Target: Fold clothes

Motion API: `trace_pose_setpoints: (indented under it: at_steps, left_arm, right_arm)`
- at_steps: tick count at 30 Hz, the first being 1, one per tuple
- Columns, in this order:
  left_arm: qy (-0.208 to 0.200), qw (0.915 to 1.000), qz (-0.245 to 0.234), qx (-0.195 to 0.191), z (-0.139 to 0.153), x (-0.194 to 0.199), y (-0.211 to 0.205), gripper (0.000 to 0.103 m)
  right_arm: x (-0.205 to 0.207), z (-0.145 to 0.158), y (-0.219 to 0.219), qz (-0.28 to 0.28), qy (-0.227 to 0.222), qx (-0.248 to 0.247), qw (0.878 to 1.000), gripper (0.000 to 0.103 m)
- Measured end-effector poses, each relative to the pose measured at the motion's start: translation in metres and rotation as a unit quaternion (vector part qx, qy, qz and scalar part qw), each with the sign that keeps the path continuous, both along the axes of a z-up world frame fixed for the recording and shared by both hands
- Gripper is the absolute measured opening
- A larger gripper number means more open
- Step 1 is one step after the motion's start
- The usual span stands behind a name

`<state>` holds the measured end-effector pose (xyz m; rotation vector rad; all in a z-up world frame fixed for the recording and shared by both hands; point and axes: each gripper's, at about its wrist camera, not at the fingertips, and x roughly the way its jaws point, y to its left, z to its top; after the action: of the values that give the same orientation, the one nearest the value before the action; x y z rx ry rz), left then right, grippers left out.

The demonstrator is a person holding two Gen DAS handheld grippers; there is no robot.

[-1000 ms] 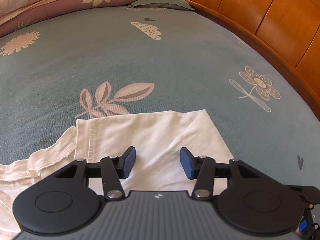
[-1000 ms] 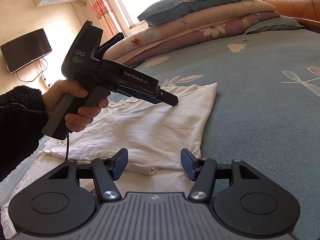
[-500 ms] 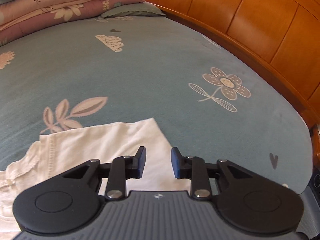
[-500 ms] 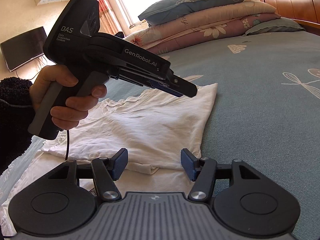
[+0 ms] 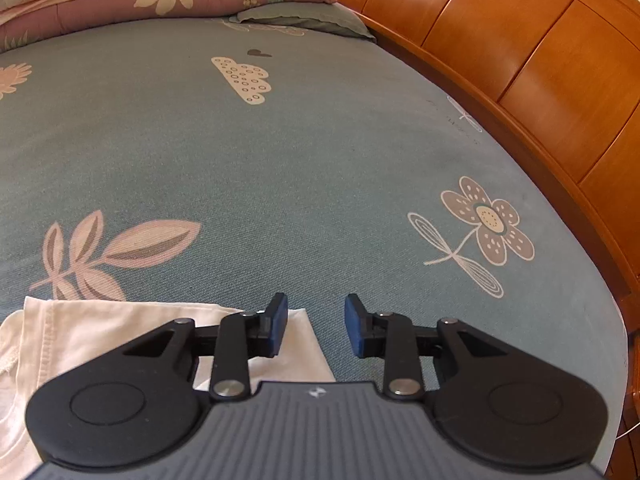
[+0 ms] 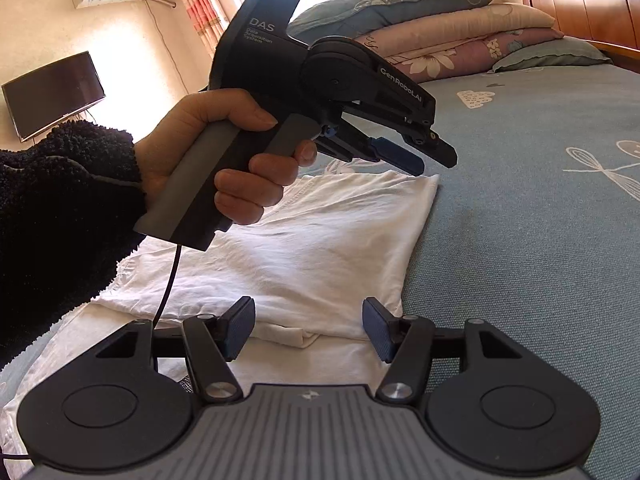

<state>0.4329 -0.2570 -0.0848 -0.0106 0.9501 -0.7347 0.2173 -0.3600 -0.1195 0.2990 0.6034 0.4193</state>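
A white garment (image 6: 312,248) lies folded on the bed, its far corner pointing at the headboard side. A hand (image 6: 224,148) holds my left gripper (image 6: 432,160) in the air above that far corner. In the left wrist view the left gripper (image 5: 316,326) has its jaws opening with nothing between them, and the garment's corner (image 5: 100,332) lies under the left finger. My right gripper (image 6: 309,330) stands open just above the garment's near folded edge, the pads clear of the cloth.
The bed has a blue-grey sheet (image 5: 280,160) printed with flowers and leaves. Stacked quilts and pillows (image 6: 440,32) lie at the far end. A wooden headboard (image 5: 540,60) runs along the right. A television (image 6: 52,92) hangs on the wall at left.
The left gripper lifted and moved past the garment's far corner, so less cloth shows under it. Its jaws narrowed, then widened a little. The right gripper kept still.
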Motion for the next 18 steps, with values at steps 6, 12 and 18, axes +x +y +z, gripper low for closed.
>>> trace_pose_setpoints:
  at_steps: [6,12,18]
  left_arm:
    - [-0.03,0.9995,0.0,0.003,0.022,-0.039,0.042,0.047]
    - [0.007,0.9989,0.008,-0.046,0.011,-0.072,0.067,0.05]
    - [0.078,0.9918,-0.009,-0.101,-0.016,-0.075,0.041,0.051]
  right_arm:
    - [-0.015,0.022,-0.048,-0.084,-0.043,0.034,0.995,0.088]
    - [-0.006,0.011,-0.106,-0.231,0.026,0.062,0.971,0.091]
    - [-0.002,-0.001,-0.116,-0.252,0.051,0.068,0.964,0.103]
